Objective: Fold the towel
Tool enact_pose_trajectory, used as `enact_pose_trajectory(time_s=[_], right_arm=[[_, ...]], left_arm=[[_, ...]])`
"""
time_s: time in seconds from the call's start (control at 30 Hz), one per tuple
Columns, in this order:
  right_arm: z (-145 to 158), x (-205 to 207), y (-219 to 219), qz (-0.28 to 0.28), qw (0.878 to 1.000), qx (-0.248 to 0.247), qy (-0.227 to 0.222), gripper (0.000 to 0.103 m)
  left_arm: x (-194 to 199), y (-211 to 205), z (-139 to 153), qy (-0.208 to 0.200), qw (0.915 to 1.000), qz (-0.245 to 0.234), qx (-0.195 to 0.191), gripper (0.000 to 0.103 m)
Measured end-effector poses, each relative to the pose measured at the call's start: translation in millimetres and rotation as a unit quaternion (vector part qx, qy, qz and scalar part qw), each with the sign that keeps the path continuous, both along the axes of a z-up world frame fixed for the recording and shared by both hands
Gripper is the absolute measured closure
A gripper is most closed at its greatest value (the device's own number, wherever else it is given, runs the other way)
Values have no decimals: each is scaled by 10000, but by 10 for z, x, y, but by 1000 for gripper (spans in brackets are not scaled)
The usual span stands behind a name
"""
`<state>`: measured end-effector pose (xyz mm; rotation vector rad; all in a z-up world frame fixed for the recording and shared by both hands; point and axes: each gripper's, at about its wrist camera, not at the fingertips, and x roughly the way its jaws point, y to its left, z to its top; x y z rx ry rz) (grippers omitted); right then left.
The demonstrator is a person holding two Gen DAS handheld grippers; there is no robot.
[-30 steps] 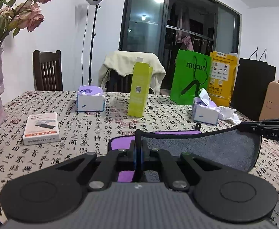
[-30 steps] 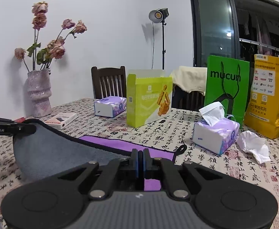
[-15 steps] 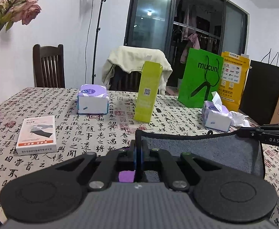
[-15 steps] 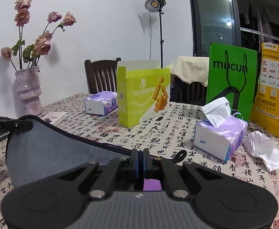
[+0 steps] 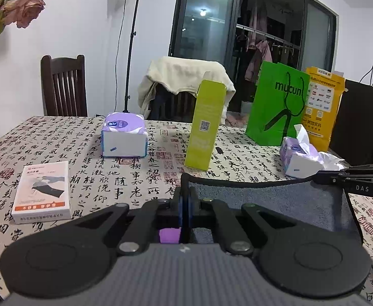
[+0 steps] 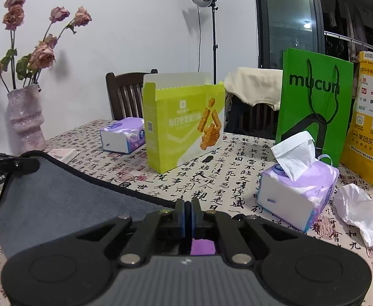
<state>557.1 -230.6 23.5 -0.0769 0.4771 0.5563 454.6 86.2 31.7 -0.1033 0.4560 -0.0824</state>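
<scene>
The towel (image 5: pixel 270 201) is grey on one side and purple on the other, with a black hem. It hangs stretched between both grippers above the table, grey side toward the cameras. My left gripper (image 5: pixel 185 193) is shut on one top corner. My right gripper (image 6: pixel 188 205) is shut on the other top corner; it also shows at the right of the left wrist view (image 5: pixel 321 177). The towel also shows in the right wrist view (image 6: pixel 59 204), with the left gripper (image 6: pixel 35 165) at its far corner. A purple patch shows below each set of closed jaws.
The table (image 5: pixel 66 137) has a calligraphy-print cloth. On it stand a lime box (image 5: pixel 205 125), two tissue packs (image 5: pixel 124 135) (image 6: pixel 297 193), a small white box (image 5: pixel 42 191), a crumpled tissue (image 6: pixel 359 209), green (image 6: pixel 314 102) and yellow bags (image 6: pixel 372 117), and a vase (image 6: pixel 26 119).
Both grippers have lifted the towel's held edge and carried it forward. Its purple underside, visible before, is now hidden behind the raised grey side.
</scene>
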Motion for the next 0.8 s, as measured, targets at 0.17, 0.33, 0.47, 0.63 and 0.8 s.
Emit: enact_pose_trajectory(time_s=[0.17, 0.33, 0.47, 0.63, 0.8], right_arm=[[-74, 209, 53, -19, 9999, -11, 149, 99], [-150, 409, 111, -71, 9996, -71, 278, 99], [-223, 566, 159, -66, 9990, -122, 421, 99], [-400, 760, 192, -166, 9971, -120, 732, 99], [-544, 813, 241, -206, 9957, -261, 868, 92]], left_arm=[[231, 38, -52, 179, 9998, 23, -54, 98], [494, 94, -128, 380, 9992, 92, -111, 98], [668, 150, -234, 575, 9979, 121, -256, 98], [809, 169, -374, 713, 9969, 112, -314, 98], [837, 203, -453, 770, 9966, 76, -279, 96]])
